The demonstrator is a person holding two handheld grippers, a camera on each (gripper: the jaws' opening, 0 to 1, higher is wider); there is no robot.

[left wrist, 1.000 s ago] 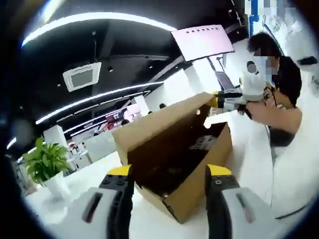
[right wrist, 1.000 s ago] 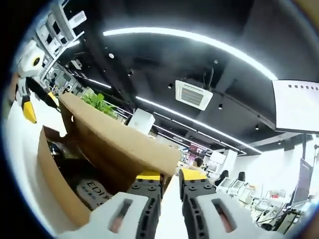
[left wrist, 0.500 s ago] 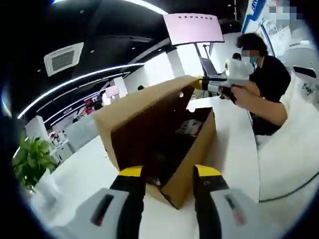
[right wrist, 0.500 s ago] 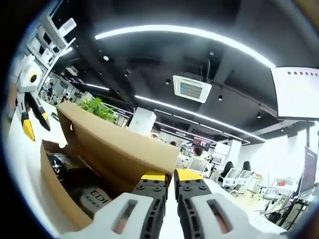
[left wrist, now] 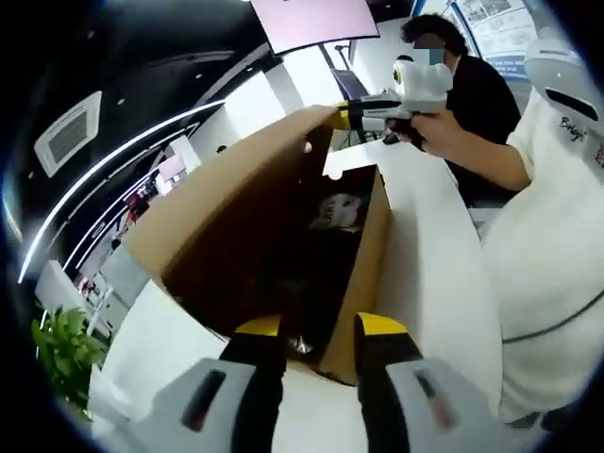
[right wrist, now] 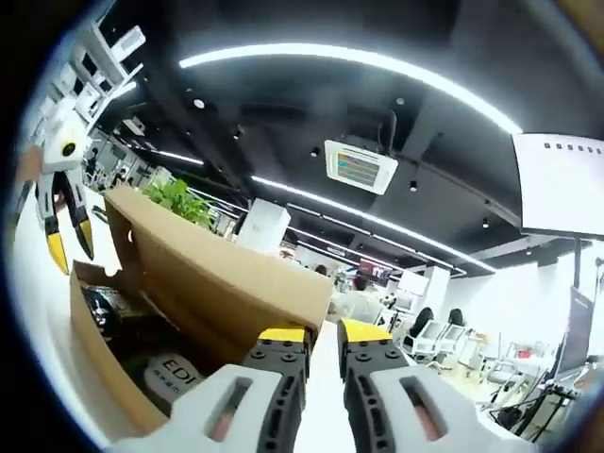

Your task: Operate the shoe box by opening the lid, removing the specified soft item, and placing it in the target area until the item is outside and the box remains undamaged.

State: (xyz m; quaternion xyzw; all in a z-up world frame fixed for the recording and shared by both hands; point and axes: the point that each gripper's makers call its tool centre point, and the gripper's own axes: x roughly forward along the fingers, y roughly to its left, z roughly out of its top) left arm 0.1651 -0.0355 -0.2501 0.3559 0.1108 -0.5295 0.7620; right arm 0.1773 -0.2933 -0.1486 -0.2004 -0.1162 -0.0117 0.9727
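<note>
Material: brown cardboard shoe box [left wrist: 283,236] on a white tabletop [left wrist: 434,264], with the lid [right wrist: 217,274] raised and hinged back.
Lid hold: the right tongs [right wrist: 323,335] sit at the free edge of the lid. In the left gripper view they [left wrist: 354,111] reach the top corner of the lid. Judged purpose: to keep the lid up so the box mouth stays clear.
Right tongs state: jaws nearly pressed together, with a thin gap. The lid edge lies at the tips; a pinch on the lid edge looks likely, but the contact itself is hidden.
Left tongs state: the left tongs [left wrist: 318,330] are moderately spread and hold nothing. They are aimed at the near corner of the box, just above its rim.
Left tongs, other view: in the right gripper view they [right wrist: 66,236] hang beyond the far end of the box, jaws apart.
Soft item: dark contents [left wrist: 316,274] lie inside the box, with a pale patch [left wrist: 337,209] toward the end nearest the person [left wrist: 472,104]. Which of these is the soft item cannot be told. It is not yet out.
Label: a printed label [right wrist: 175,373] shows inside the box, below the lid.
Step judged: lid opened; reach into the box comes next.
Risk judged: a hard pull on the lid could tear the hinge.
</note>
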